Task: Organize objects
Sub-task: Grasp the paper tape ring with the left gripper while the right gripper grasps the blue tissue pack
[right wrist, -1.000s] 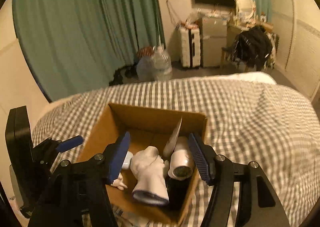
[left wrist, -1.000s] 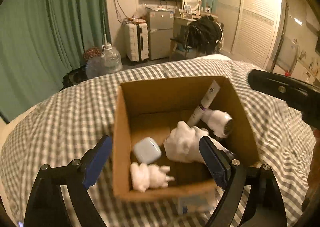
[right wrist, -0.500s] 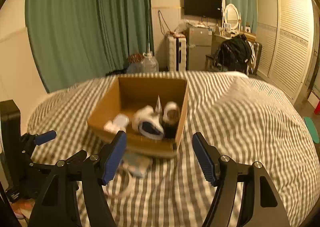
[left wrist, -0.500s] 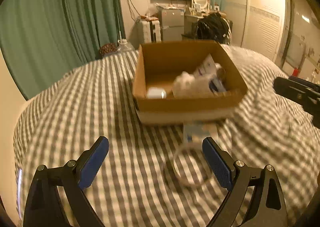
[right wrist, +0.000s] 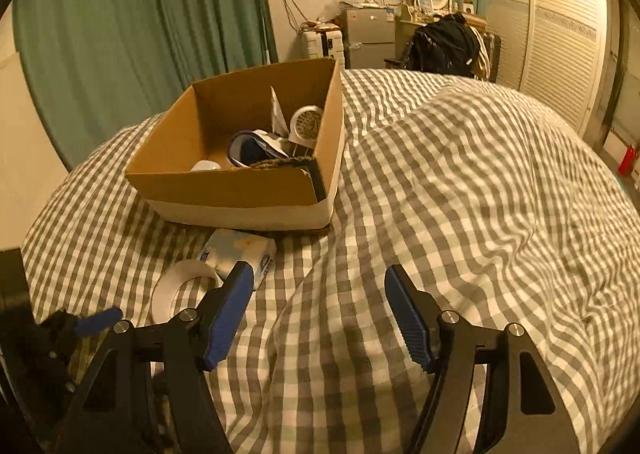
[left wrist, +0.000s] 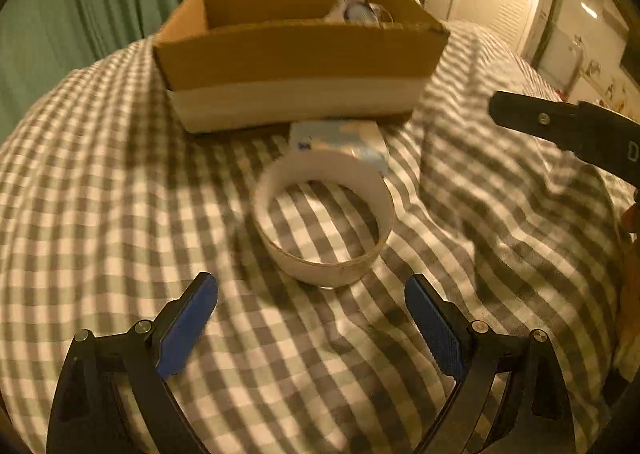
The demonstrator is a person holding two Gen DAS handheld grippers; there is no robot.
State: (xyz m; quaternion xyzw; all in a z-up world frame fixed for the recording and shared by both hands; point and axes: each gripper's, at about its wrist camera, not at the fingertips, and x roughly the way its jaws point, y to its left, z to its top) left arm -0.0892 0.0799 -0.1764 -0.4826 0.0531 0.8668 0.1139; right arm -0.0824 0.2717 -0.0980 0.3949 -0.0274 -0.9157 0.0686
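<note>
A white tape roll (left wrist: 324,217) lies flat on the checked bedspread, just ahead of my open, empty left gripper (left wrist: 312,318). It also shows in the right wrist view (right wrist: 180,286), left of my open, empty right gripper (right wrist: 320,310). A pale blue tissue pack (left wrist: 340,139) lies between the roll and the cardboard box (left wrist: 296,49); it shows too in the right wrist view (right wrist: 240,250). The box (right wrist: 240,181) holds a white tube, a small hair dryer (right wrist: 306,123) and other white items.
The checked bedspread (right wrist: 460,213) is rumpled into folds at the right. The right gripper's body (left wrist: 568,129) shows at the right of the left wrist view. Green curtains, a suitcase, a small fridge and a wardrobe stand beyond the bed.
Both grippers have drawn back from over the box and dropped low over the bed. The left one has closed in on the tape roll, which now lies just ahead of its fingers.
</note>
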